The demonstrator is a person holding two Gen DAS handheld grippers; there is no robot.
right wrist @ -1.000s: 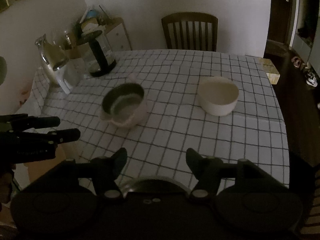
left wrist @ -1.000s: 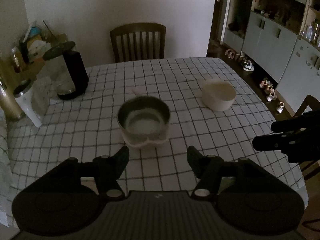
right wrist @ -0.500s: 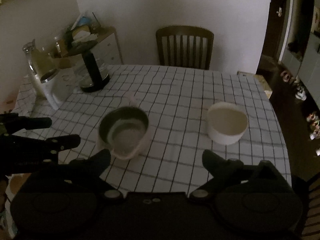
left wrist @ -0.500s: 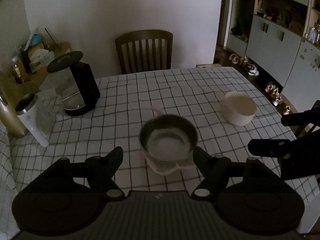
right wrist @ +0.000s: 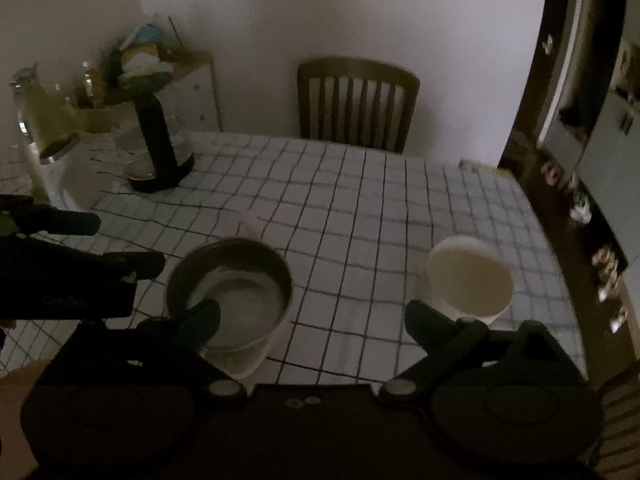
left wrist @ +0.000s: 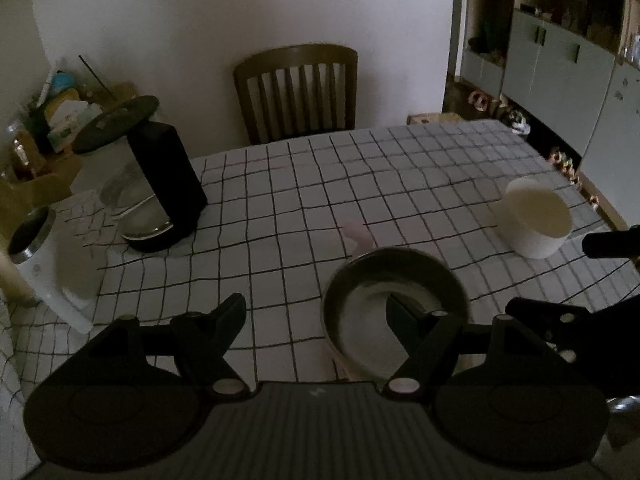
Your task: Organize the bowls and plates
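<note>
A steel-lined bowl (left wrist: 394,300) in a pale shell stands on the checked tablecloth (left wrist: 320,184), with a plain white bowl (left wrist: 536,218) to its right. My left gripper (left wrist: 316,312) is open just left of the steel bowl, its right fingertip (left wrist: 400,312) over the bowl's inside. In the right wrist view the steel bowl (right wrist: 232,288) is at lower left and the white bowl (right wrist: 470,276) at lower right. My right gripper (right wrist: 312,318) hangs wide between them, its jaws closing slightly over bare cloth. Neither holds anything.
A glass kettle (left wrist: 160,200) with a black handle and a steel-rimmed white tumbler (left wrist: 36,248) stand at the table's left. A wooden chair (left wrist: 296,92) is at the far side. A small pink piece (left wrist: 358,236) lies behind the steel bowl. Cabinets and shoes line the right.
Both grippers have come forward and down toward the table, and both jaws stand wider. The steel bowl has slid right in the left wrist view and nearer in the right wrist view.
</note>
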